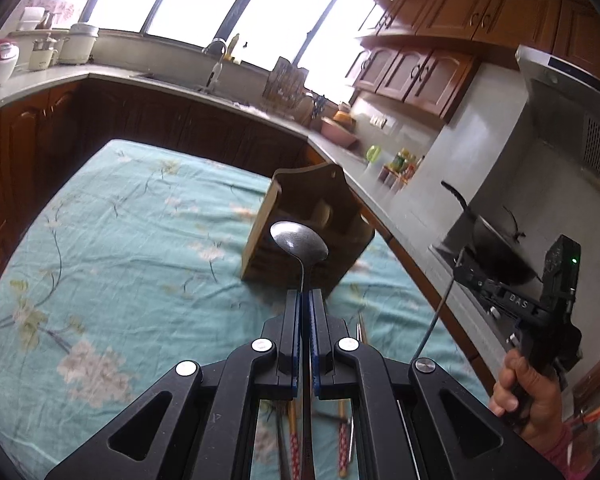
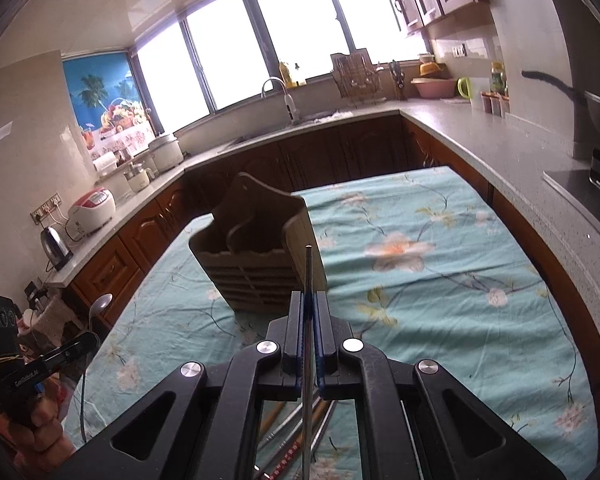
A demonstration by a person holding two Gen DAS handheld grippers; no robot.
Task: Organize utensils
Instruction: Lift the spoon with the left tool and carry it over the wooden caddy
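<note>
Kitchen setting: grey stone-look counter [image 2: 480,136] along dark wooden cabinets, bright windows behind. Nearer, a table under a wrinkled turquoise cloth [image 1: 132,216] printed with pale blossoms and thin stems.

Standing upright on the cloth, a brown wooden holder [image 1: 300,228] with a scalloped back board, a slatted front and open compartments on top.

Left gripper [image 1: 305,296], black with blue pads, clamped narrow on a metal spoon [image 1: 299,242]: smooth oval bowl, dull and shiny, thin straight handle running back between the jaws. Long axis in line with the fingers, bowl forward and up, pointing toward the holder and overlapping its front in this view; touching or not, cannot tell.

Right gripper [image 2: 309,300] likewise pinched shut on a slim dark metal rod [image 2: 309,272], probably a chopstick, straight, tip forward and up toward the holder's right end.

Below both grippers, loose on the cloth, more chopsticks [image 2: 288,440], partly hidden, some with red patterned ends.
</note>
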